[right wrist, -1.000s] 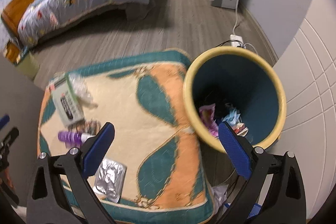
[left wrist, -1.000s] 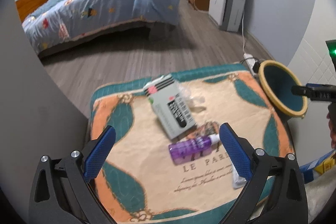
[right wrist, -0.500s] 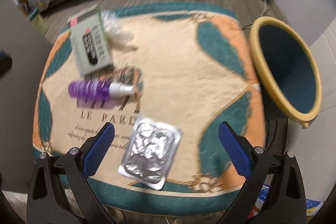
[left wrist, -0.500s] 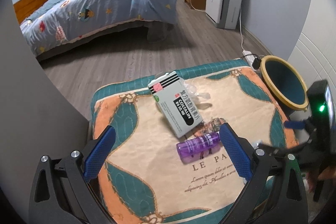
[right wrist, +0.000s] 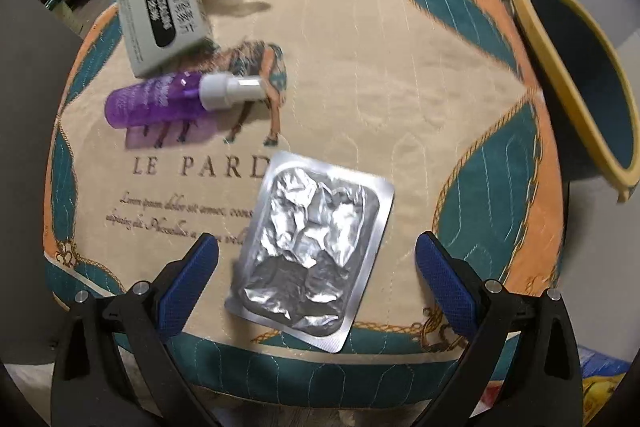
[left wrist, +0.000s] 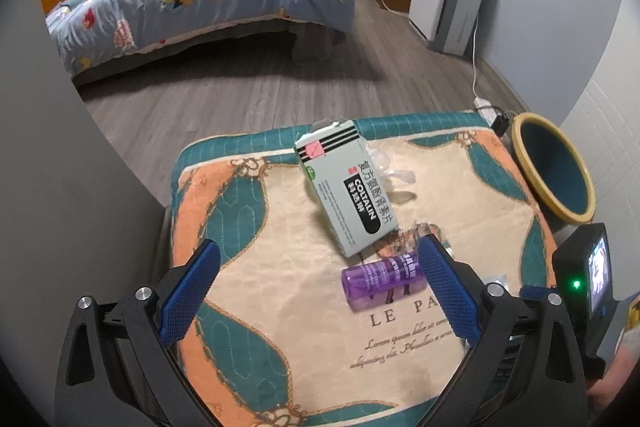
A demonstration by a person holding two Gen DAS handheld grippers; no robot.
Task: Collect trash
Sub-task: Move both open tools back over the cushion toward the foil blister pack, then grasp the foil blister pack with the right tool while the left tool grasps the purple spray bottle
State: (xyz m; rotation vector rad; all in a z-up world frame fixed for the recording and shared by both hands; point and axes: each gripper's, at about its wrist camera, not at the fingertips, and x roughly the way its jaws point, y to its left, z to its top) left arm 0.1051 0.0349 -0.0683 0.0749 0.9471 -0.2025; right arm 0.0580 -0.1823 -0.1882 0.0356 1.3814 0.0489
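Trash not yet cleared: four items lie on the desk.
Right claw (right wrist: 316,275) hangs spread and empty over the foil blister pack (right wrist: 312,247); left claw (left wrist: 316,291), also spread, faces the purple bottle (left wrist: 380,281), medicine box (left wrist: 346,187) and clear wrapper (left wrist: 390,167); bin (left wrist: 554,167) stands beside the desk.

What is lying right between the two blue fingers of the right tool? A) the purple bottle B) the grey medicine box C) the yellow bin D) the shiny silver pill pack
D: in the right wrist view the silver pill pack lies flat on the cushion between the open right tool, while the purple bottle, medicine box and bin sit farther off.
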